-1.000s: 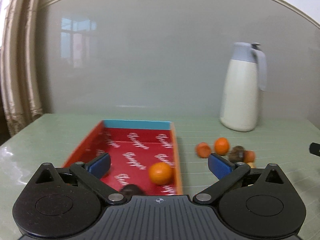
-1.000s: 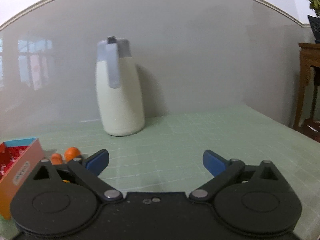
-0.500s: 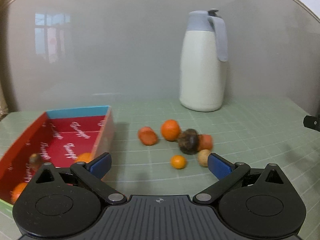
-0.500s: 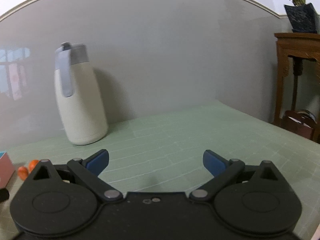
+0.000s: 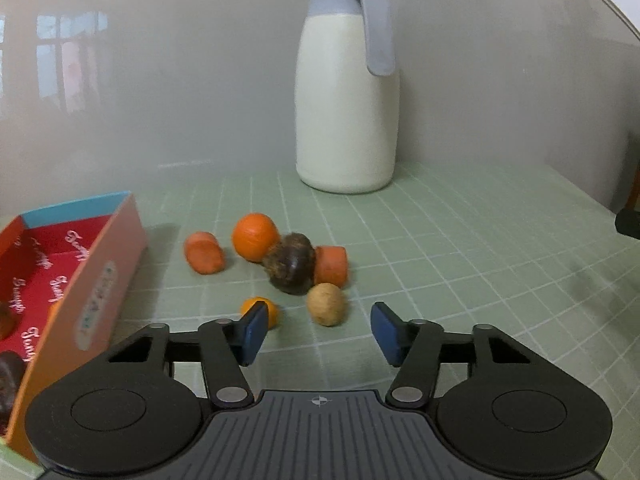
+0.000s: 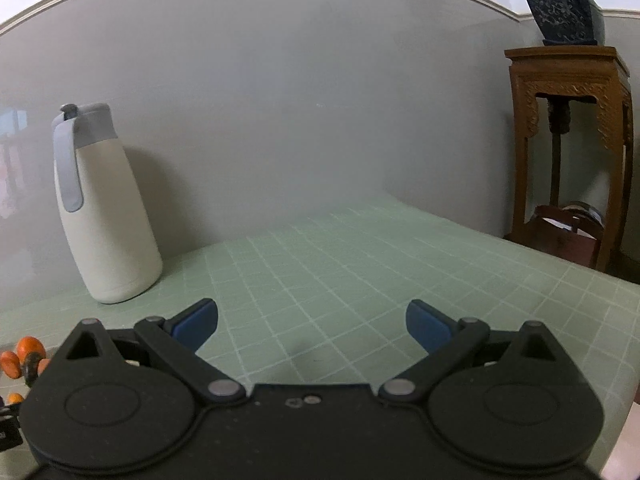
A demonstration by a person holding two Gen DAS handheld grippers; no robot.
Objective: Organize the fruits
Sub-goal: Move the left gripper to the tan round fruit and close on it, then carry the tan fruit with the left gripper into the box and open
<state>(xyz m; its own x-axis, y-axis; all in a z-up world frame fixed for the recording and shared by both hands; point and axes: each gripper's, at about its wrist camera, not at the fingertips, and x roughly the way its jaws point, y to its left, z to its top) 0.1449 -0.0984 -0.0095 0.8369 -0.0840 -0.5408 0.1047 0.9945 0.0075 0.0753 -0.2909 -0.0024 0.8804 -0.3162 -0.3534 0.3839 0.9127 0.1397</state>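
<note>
- Left wrist view: my left gripper (image 5: 316, 332) has swung away from over the box (image 5: 86, 280) and now faces the loose fruit on the table (image 5: 460, 248). Its jaws have just been closing in but are still apart, with nothing between them.
- Just ahead of the fingers: a small orange (image 5: 262, 310) by the left pad and a tan nut (image 5: 326, 304) nearly centred. Behind them lie a dark brown fruit (image 5: 290, 262), a big orange (image 5: 255, 237) and two carrot-coloured pieces (image 5: 203, 252) (image 5: 331, 265).
- The box sits at the table's left edge and already holds some fruit. I guess the nut is my next grab.
- The white jug (image 5: 346, 88) stands at the back edge by the wall.
- Right wrist view: my right gripper (image 6: 312, 324) has turned further right, jaws wide apart and empty over bare table. The fruit barely shows at the far left and the jug (image 6: 104, 208) is at the back, so this hand is idle.
</note>
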